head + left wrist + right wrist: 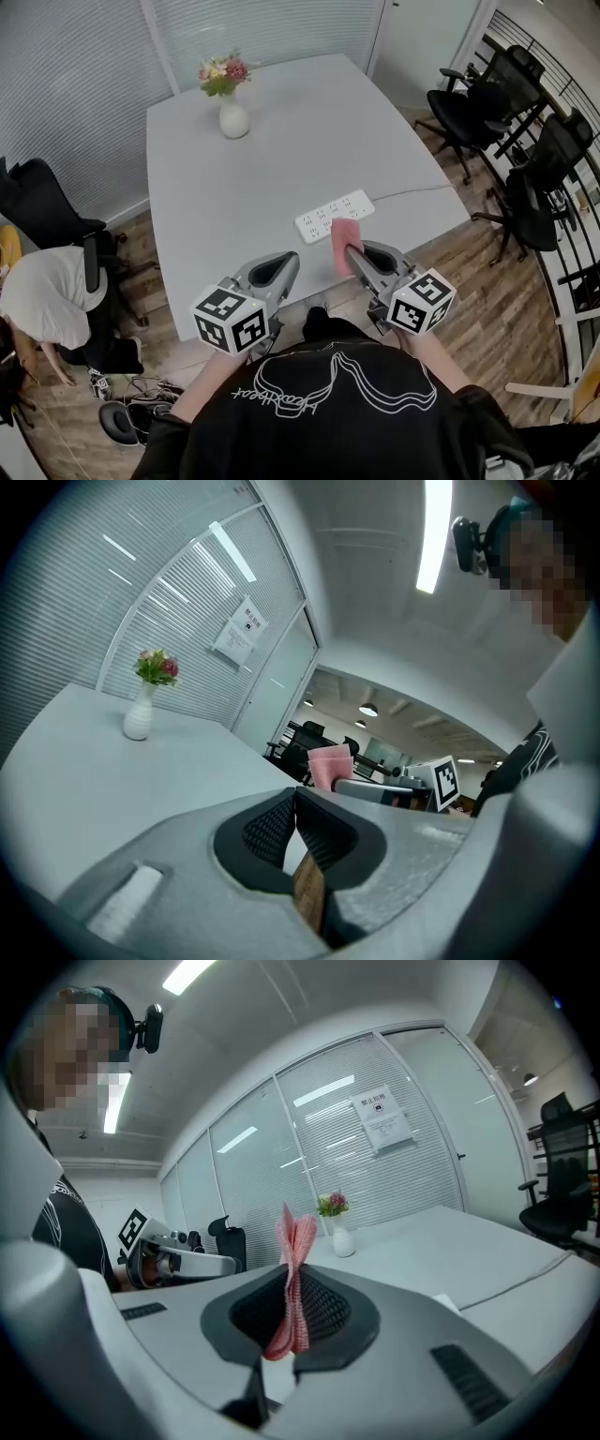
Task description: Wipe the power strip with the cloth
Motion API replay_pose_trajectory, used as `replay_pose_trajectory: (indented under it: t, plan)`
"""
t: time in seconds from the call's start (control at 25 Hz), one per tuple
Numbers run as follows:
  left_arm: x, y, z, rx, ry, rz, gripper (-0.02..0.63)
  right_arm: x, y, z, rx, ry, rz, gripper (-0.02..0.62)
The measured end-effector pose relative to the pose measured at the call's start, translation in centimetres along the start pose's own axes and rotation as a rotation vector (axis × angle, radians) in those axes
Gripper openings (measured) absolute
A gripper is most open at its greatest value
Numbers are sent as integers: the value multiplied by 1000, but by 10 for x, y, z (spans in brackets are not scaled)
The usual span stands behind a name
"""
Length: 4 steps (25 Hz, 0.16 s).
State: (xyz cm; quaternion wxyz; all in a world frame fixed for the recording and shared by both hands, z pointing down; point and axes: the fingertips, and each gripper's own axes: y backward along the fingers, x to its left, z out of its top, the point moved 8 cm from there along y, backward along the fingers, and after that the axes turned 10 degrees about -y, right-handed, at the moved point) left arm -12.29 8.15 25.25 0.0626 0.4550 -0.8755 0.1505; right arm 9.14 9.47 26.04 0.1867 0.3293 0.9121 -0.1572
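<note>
A white power strip (335,215) lies flat near the front right of the pale table (234,187), with its cable running off to the right. My right gripper (351,253) hovers just short of it, over the table's front edge, shut on a folded pink cloth (343,240). In the right gripper view the cloth (297,1241) sticks up from between the closed pads. My left gripper (289,261) hangs beside it on the left, shut with nothing in it; its pads (272,825) touch at the tips. From the left gripper view the cloth (330,765) shows to the right.
A white vase with flowers (232,111) stands at the table's far side. Black office chairs (487,103) crowd the right, another chair (47,216) and a seated person (42,300) are at the left. Cables and a chair base lie on the wooden floor (122,417).
</note>
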Motion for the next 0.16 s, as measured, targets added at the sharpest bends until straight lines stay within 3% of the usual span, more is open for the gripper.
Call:
replay_pose_trajectory:
  t: [0.16]
  plan:
    - [0, -2, -1, -1, -7, 1, 14, -2, -1, 0, 2, 3, 1, 31]
